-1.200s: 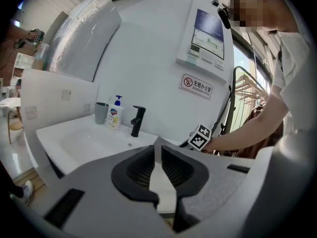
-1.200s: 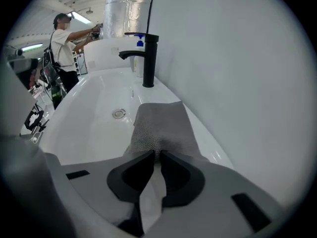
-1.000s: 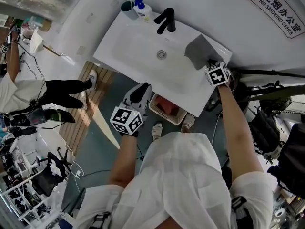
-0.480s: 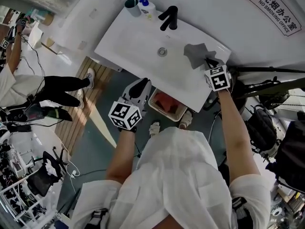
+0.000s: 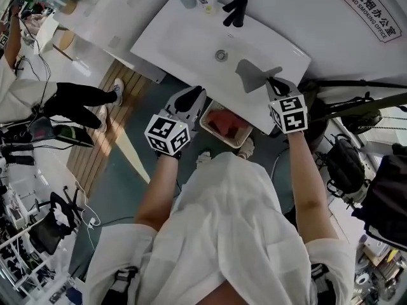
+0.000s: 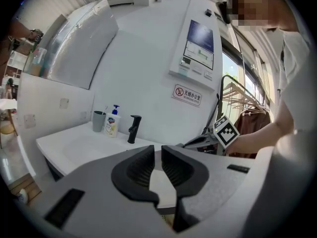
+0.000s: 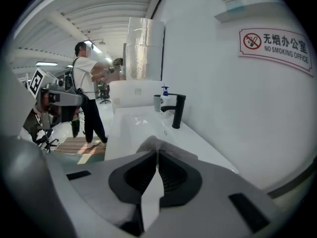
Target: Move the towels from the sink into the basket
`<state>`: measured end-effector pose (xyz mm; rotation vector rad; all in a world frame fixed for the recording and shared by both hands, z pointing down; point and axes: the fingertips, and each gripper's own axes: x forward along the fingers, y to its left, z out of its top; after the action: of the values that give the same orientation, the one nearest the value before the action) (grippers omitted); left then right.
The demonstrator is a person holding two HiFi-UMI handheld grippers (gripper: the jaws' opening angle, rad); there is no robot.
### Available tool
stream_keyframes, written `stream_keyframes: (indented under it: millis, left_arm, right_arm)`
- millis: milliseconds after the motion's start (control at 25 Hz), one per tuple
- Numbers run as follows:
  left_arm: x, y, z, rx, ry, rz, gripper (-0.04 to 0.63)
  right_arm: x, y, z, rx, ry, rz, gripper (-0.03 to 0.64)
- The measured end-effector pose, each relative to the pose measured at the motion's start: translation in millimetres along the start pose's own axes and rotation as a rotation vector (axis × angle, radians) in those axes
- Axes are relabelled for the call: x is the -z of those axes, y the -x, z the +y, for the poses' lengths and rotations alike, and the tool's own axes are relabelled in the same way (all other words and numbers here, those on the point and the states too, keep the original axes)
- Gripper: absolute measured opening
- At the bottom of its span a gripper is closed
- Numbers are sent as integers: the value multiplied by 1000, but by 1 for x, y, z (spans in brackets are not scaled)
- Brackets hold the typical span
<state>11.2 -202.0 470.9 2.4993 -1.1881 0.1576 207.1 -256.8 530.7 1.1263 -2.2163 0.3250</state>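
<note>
Right now, in the head view, the glossy white rectangular sink [image 5: 178, 43] runs across the top, with a matte black faucet [image 5: 235, 11] at its back edge. The towel [image 5: 251, 75], a thin grey cloth with a pointed corner, hangs in the air over the sink's near right part. The right gripper [image 5: 272, 82] has its jaws clamped on the towel's edge. A second ago that towel lay flat on the sink's right rim; now it is lifted off and the right gripper sits higher and nearer to me. The basket [image 5: 205, 127], pale and box-shaped with something red inside, stands on the floor under the sink's front edge. The left gripper [image 5: 189, 100] hovers just above the basket.

From the left gripper view, I see its ribbed dark pads [image 6: 141, 165] narrowly apart with nothing between them. Beyond them are the sink top, a grey cup [image 6: 98, 121] and a soap bottle [image 6: 113, 122].

From the right gripper view, the jaws are pressed together on the towel, whose finely woven grey fabric bunches over their tips.
</note>
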Motion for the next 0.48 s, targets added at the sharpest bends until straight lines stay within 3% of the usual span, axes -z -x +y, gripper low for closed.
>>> stream_keyframes:
  millis: [480]
  left_arm:
    - [4, 47, 7, 73, -26, 6, 49]
  right_arm:
    - [-9, 36, 111, -48, -52, -57, 38]
